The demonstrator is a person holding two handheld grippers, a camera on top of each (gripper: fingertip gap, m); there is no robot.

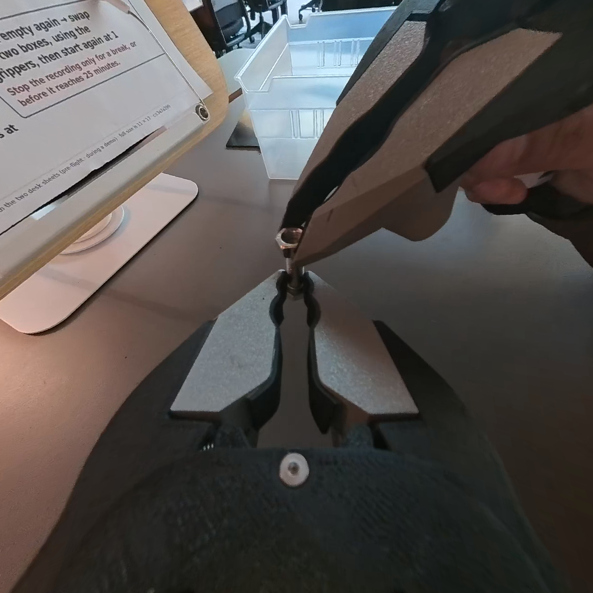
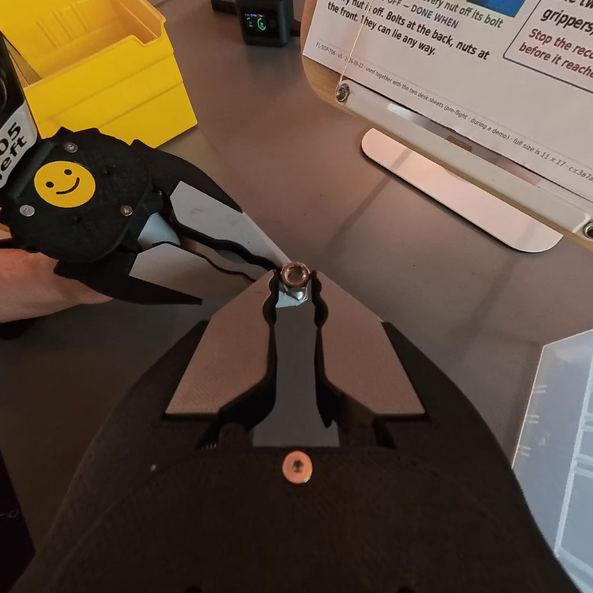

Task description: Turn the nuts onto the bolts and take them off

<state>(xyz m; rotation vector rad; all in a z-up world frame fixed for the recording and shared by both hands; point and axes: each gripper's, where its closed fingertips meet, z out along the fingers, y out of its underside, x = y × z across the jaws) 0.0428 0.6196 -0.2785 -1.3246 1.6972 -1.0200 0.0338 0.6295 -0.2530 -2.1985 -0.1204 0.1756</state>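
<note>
Left gripper was clamped on the bolt by its head end, shank pointing away w/ thread bare between the tips and the nut. Right gripper was pinched on the nut, which sat at the shank's end; can't tell if threads had caught. To do it well, judging by this: keep nut square to shank, bolt hand steady, turn in short twists, regrip w/o tugging. Cross-threading looked the main risk. Beyond, clear bin and yellow bin stood on the desk, sign stand near.
</note>
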